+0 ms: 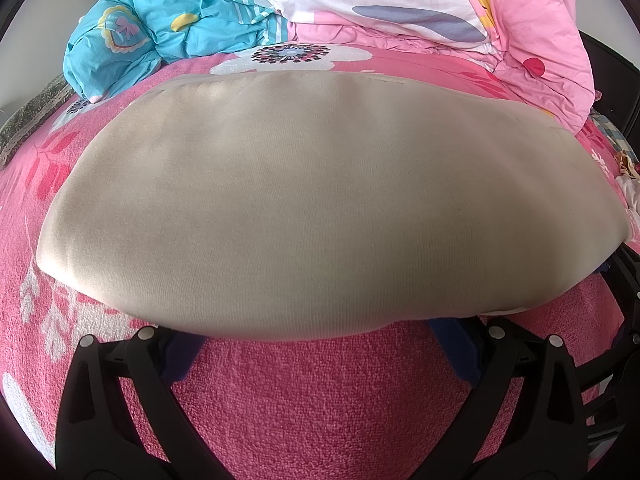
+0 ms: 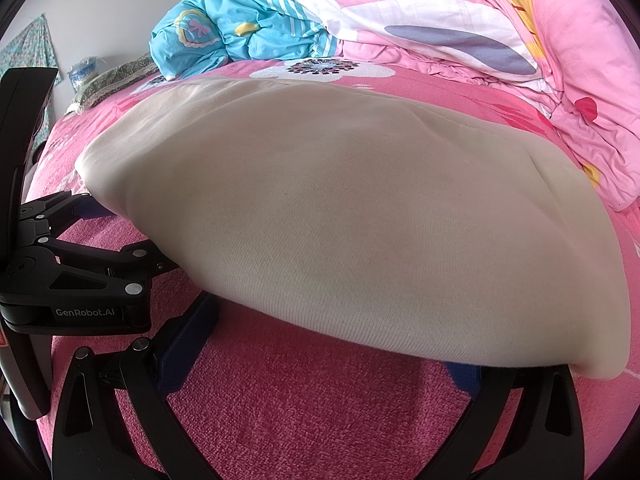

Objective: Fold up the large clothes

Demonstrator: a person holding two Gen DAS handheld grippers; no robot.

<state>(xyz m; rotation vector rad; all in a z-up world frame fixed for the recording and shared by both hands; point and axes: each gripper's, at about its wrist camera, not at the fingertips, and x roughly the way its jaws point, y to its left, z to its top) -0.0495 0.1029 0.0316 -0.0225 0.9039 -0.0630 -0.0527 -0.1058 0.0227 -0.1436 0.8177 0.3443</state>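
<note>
A beige folded garment [image 1: 320, 200] lies flat on the pink bed cover [image 1: 320, 408] and fills the middle of both views. My left gripper [image 1: 320, 334] is open at the garment's near edge. Its blue-padded fingers [image 1: 182, 354] are spread wide, and the tips are hidden under the cloth. My right gripper [image 2: 326, 356] is also open at the near edge of the garment [image 2: 360, 220], further right, with its fingertips under the hem. In the right wrist view the left gripper [image 2: 120, 236] shows at the left, fingers reaching under the garment's left corner.
A blue patterned quilt [image 1: 160, 36] and a pink and white quilt [image 1: 460, 20] are heaped behind the garment. The pink quilt [image 2: 580, 100] crowds the garment's far right side. A wall and hanging cloth [image 2: 28, 48] stand beyond the bed's left edge.
</note>
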